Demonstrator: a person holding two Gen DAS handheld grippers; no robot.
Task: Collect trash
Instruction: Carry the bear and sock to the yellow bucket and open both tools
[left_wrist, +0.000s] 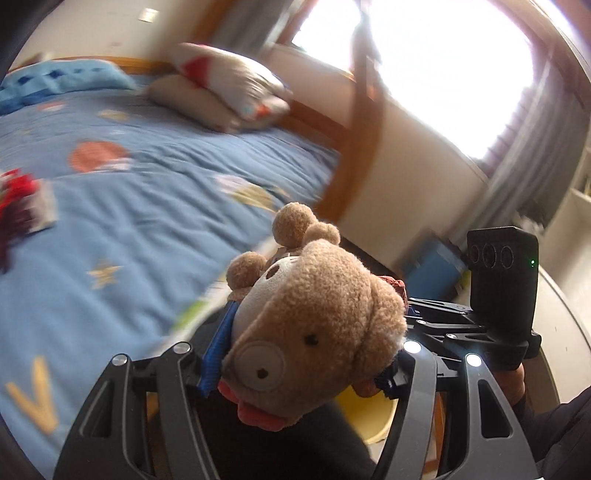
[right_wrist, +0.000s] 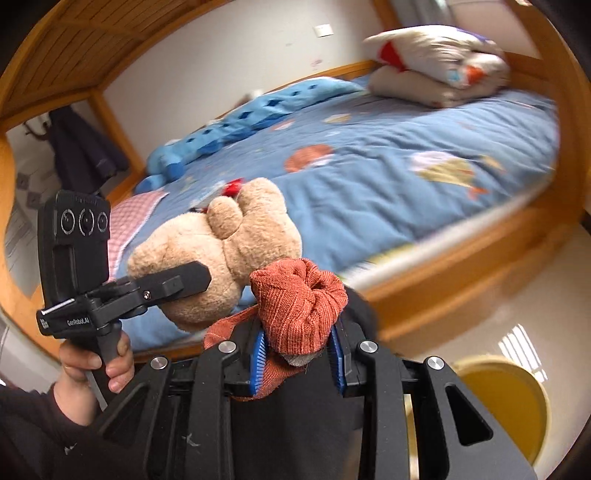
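My left gripper (left_wrist: 299, 369) is shut on a tan teddy bear (left_wrist: 314, 317), its blue pads pressing both sides of the head. In the right wrist view the bear (right_wrist: 229, 251) hangs over the bed's edge, with one black finger (right_wrist: 181, 282) of the left gripper against it and a hand (right_wrist: 96, 362) on the handle. My right gripper (right_wrist: 298, 354) is shut on a bunched rust-orange knitted cloth (right_wrist: 299, 299). A corner of that cloth (left_wrist: 395, 284) shows behind the bear. A red and white scrap (left_wrist: 18, 199) lies on the blue bedspread (left_wrist: 147, 221).
A round yellow container (right_wrist: 506, 398) stands on the pale floor below right, also seen under the bear (left_wrist: 369, 417). The wooden bed frame (right_wrist: 461, 266) runs in front. Stacked pillows (right_wrist: 439, 70) and a blue blanket (right_wrist: 258, 110) lie at the bed's far side. A blue box (left_wrist: 432, 266) sits by the wall.
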